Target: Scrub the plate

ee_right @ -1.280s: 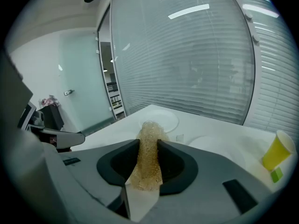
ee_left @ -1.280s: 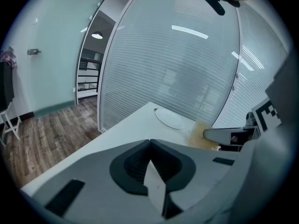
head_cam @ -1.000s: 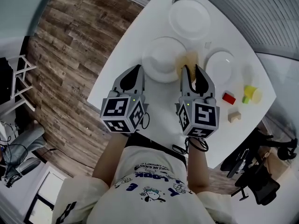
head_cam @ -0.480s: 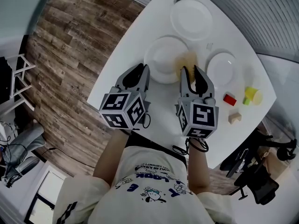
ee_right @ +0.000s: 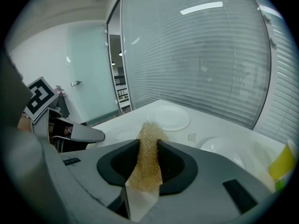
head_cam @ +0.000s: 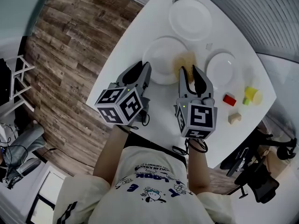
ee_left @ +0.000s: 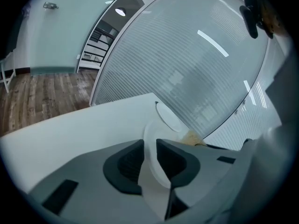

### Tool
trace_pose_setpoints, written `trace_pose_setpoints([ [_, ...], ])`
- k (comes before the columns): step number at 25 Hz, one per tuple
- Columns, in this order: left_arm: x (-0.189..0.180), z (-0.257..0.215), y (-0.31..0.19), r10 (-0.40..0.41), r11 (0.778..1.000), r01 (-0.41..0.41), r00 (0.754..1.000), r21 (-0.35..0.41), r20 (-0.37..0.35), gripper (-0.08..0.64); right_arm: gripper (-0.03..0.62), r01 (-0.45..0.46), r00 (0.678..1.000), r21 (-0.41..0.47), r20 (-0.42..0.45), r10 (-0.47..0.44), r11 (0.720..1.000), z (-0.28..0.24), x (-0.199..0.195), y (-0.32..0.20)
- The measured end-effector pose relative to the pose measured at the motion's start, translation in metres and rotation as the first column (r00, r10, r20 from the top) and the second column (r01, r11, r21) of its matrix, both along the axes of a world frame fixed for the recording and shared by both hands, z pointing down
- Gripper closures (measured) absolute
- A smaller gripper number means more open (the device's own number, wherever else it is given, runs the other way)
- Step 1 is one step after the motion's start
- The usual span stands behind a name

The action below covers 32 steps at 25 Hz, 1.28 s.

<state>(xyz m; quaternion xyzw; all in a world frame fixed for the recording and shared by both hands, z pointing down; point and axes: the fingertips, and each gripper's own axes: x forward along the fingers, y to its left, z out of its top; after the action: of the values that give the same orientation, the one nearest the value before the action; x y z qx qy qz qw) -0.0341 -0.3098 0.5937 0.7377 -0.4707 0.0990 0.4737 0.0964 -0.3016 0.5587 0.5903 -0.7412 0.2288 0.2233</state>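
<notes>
While between left tongs (ee_left: 149, 146), plate (head_cam: 163, 59) rim.

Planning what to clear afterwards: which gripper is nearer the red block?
Right. The right gripper, clamping the sponge, is just left of the red block in the head view; the left gripper grips the middle plate at its rim, farther left.

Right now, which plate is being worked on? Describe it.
On the white table, take the leftmost plate in the head view. Unlike the other two plates, its rim is clamped in the left hand-held gripper, with the tan sponge at its right edge.
</notes>
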Motion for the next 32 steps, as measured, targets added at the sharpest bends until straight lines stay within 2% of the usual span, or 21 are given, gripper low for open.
trace_pose_setpoints([
  [8,-0.0005,0.0011,-0.0028,-0.012,0.998,0.008,0.997,-0.056,-0.074,0.449,0.479,0.007,1.000,0.000,0.003,-0.007,1.000,0.0002,-0.0013,-0.0022],
  [12,0.0007,0.0012,-0.0014,-0.001,0.998,-0.004,0.997,-0.065,-0.083,0.449,0.479,0.010,1.000,0.000,0.001,-0.010,1.000,0.0013,-0.0007,-0.0020],
  [15,0.0037,-0.0029,-0.0010,-0.001,0.998,-0.008,0.991,-0.070,-0.133,0.454,0.479,0.021,1.000,-0.002,-0.005,-0.021,1.000,0.0014,-0.0010,-0.0021],
  [17,0.0058,-0.0040,-0.0007,-0.005,0.997,-0.009,0.986,-0.082,-0.167,0.485,0.480,0.018,1.000,-0.004,-0.004,-0.018,1.000,0.0018,-0.0002,-0.0022],
  [22,0.0068,-0.0006,0.0000,-0.005,0.995,-0.012,0.985,-0.096,-0.172,0.486,0.480,0.017,1.000,-0.003,0.000,-0.017,1.000,0.0026,0.0008,-0.0025],
  [28,0.0040,0.0045,0.0027,-0.035,0.992,0.013,0.982,-0.123,-0.184,0.514,0.480,0.020,1.000,0.000,-0.004,-0.020,1.000,0.0014,0.0004,-0.0029],
  [32,0.0044,0.0053,0.0045,-0.077,0.988,0.041,0.967,-0.146,-0.244,0.526,0.480,0.009,1.000,-0.002,-0.001,-0.009,1.000,0.0020,0.0016,-0.0026],
])
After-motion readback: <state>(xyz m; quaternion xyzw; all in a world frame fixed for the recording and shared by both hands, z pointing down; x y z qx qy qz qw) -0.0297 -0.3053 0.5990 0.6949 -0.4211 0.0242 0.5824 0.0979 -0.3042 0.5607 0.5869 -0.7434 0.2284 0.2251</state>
